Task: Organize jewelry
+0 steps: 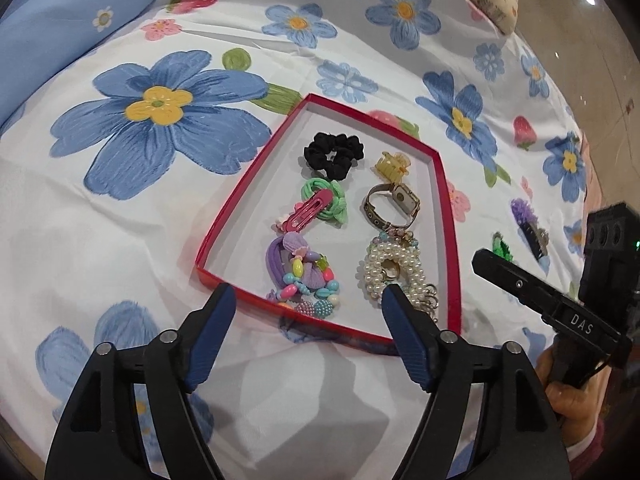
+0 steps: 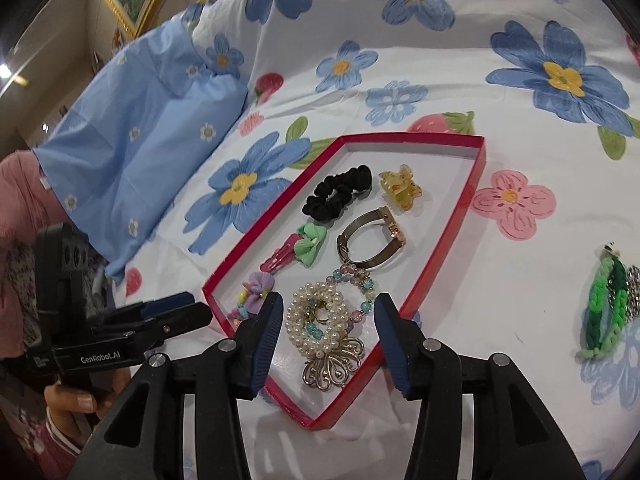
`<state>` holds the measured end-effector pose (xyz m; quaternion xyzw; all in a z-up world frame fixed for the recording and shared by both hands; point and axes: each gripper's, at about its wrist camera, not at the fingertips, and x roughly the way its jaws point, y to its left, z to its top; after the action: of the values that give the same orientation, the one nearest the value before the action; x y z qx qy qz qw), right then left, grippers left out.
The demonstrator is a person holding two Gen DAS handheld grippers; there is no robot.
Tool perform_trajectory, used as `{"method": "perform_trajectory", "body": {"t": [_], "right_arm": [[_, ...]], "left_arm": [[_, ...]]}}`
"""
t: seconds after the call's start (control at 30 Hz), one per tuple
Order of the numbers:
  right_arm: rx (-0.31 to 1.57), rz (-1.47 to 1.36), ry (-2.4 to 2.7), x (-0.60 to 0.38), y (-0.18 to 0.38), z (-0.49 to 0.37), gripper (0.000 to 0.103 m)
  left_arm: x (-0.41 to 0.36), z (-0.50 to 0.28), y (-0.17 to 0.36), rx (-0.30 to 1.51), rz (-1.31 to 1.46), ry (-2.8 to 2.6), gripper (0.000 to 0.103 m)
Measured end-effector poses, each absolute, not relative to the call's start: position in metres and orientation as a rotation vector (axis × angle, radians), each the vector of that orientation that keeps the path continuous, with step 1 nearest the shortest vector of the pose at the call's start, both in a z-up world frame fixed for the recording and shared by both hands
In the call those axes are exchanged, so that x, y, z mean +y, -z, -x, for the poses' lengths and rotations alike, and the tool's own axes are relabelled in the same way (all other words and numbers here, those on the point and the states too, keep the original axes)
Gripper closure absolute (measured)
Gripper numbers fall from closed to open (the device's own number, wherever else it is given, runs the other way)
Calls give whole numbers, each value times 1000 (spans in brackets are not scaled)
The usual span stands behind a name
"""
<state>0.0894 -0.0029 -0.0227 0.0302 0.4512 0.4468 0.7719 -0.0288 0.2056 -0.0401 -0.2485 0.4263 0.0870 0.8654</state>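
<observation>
Floral bedsheet [image 1: 168,208], perhaps gilt frame [image 2: 120,4].

Both grippers, left [image 1: 308,296] and right [image 2: 326,304]: black plastic linkage arms w/ silver pivot pins, ribbed dark-blue pads [image 1: 404,332]. Right unit's side reads "DAS", left unit's "GenRobot.AI"; each has a black camera block w/ three round lenses. Pink sleeve [image 2: 16,200] near left unit.

A shallow red tray [image 1: 442,184] lies flat on the bed; inside are a black scrunchie [image 1: 334,154], a gold watch [image 1: 394,204] and a pearl bracelet [image 1: 394,270]. A green braided bracelet [image 2: 604,312] lies outside, to its right.
</observation>
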Motion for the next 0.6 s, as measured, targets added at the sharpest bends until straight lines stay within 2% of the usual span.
{"method": "perform_trajectory", "body": {"t": [0.07,0.2,0.37,0.43,0.6], "right_arm": [[969,-96,-970,-9,22,-87,53],[967,-180,-978,-23,23,-82,41],[956,-262,-991,-40,25,-73,38],[946,-295,-995,-48,26,-67,33],[919,-307,-1010,-59,24,-51,32]], "left_arm": [[205,35,41,882,551,-196,23],[199,46,43,887,582,-197,22],[186,63,39,872,570,-210,19],[181,69,38,867,556,-230,19],[171,85,32,849,520,-254,19]]}}
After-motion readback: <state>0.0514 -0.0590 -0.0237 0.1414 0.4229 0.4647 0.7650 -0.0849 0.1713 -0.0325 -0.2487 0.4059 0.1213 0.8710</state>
